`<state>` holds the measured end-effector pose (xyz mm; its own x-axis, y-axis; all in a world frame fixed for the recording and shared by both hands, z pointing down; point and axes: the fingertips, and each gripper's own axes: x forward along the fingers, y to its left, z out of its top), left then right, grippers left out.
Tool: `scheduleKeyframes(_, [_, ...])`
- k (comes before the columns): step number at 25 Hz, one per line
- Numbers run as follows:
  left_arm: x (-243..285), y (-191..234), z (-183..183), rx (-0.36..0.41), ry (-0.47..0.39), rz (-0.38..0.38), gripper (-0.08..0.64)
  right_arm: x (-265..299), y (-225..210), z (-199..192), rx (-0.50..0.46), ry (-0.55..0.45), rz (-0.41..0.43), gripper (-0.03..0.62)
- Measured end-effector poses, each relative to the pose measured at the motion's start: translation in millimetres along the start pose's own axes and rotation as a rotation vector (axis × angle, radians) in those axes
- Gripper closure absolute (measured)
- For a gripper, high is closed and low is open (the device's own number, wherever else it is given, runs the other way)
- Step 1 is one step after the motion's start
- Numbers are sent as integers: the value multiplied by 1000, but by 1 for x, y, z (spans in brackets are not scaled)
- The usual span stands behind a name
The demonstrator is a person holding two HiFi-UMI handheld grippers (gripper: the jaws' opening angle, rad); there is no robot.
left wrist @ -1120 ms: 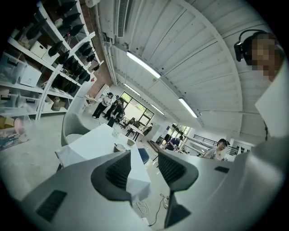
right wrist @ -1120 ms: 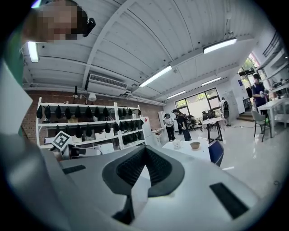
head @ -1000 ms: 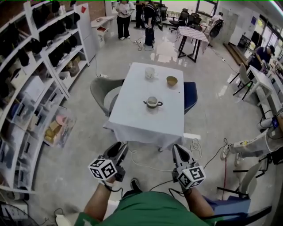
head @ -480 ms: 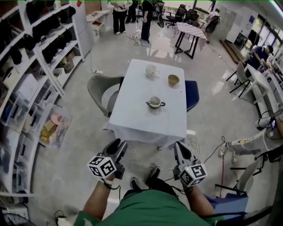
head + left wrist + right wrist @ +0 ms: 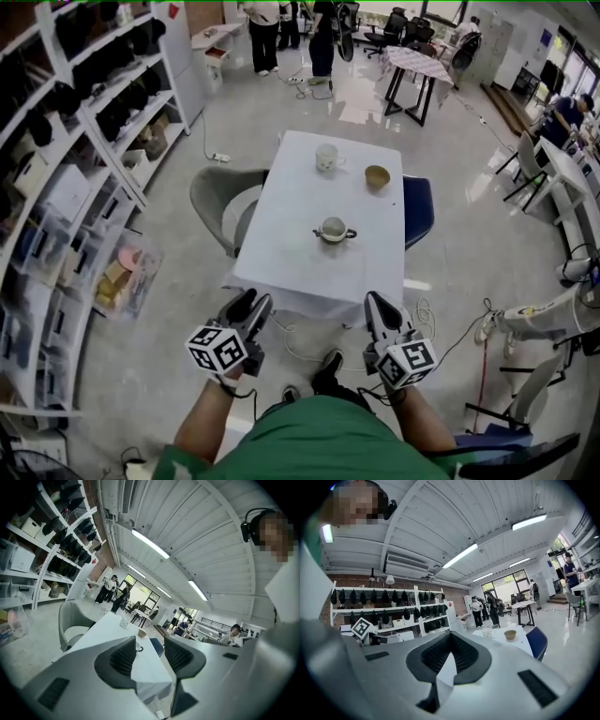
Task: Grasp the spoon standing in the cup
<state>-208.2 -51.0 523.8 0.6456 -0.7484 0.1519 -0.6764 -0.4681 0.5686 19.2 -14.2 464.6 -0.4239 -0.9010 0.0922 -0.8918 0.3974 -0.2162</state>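
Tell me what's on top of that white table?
On the table: a white mug, a brown bowl and a nearer cup. Its contents are too small to make out.

My left hand-held gripper (image 5: 149,654) shows smooth, matt grey plastic shells and black ribbed pads (image 5: 123,657) that look rubbery. The right hand-held gripper (image 5: 450,656) has the same finish. Ahead of both, the worktop (image 5: 309,267) wears a white matt cloth that hangs in soft folds at its near edge. The cup (image 5: 332,230) ahead of the jaws looks glazed, pale and faintly shiny. The bowl (image 5: 377,176) beyond it is a glossier tan. Beneath the grippers the floor (image 5: 141,356) is polished grey, mirroring light farther ahead. Ahead and to the left, a chair (image 5: 211,192) has a smooth grey shell.
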Motion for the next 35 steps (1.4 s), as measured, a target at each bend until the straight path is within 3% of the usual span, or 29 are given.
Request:
scheduleKeyframes(9, [99, -4, 17, 23, 22, 45, 359, 45, -94, 29, 27, -23, 15, 577])
scheduleKeyframes(16, [156, 0, 19, 45, 62, 70, 359, 72, -143, 34, 43, -12, 39, 577])
scheduleKeyframes(27, [220, 38, 18, 21, 129, 51, 359, 104, -173, 30, 73, 7, -37, 577])
scheduleKeyframes(35, [264, 85, 10, 22, 247, -8, 359, 126, -172, 40, 69, -22, -152, 577])
